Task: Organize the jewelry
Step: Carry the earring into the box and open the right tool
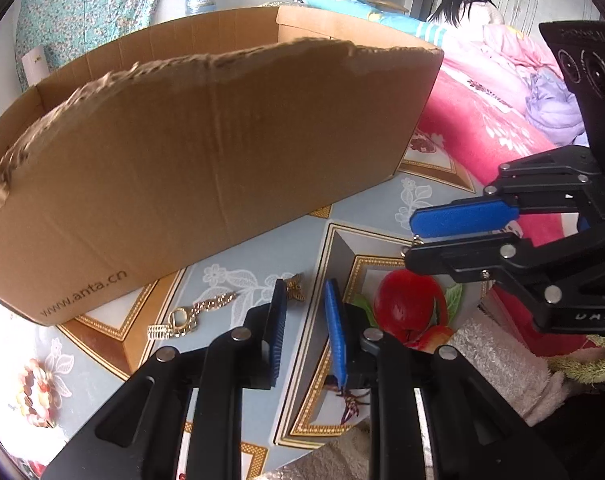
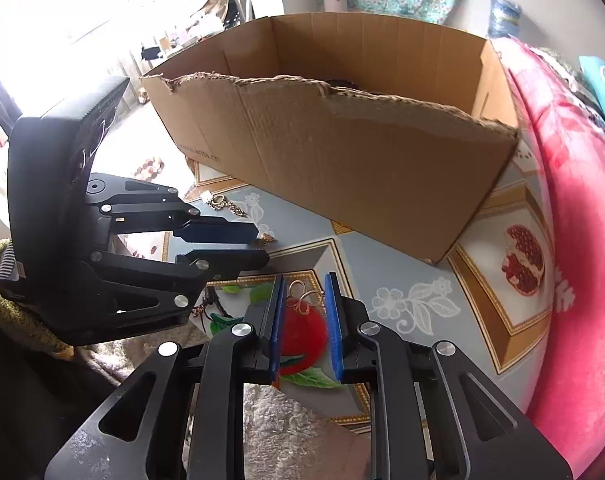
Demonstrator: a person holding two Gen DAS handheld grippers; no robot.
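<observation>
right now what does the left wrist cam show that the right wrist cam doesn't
Only the left wrist view: the right gripper seen from the side, and a crumpled purple cloth on the pink bedding.
Only the right wrist view: the left gripper seen from the side, and the looped gold wire piece spanning the right gripper's fingers, apparently pinched.
Both: the cardboard box, gold chain, butterfly brooch and red apple print.
</observation>
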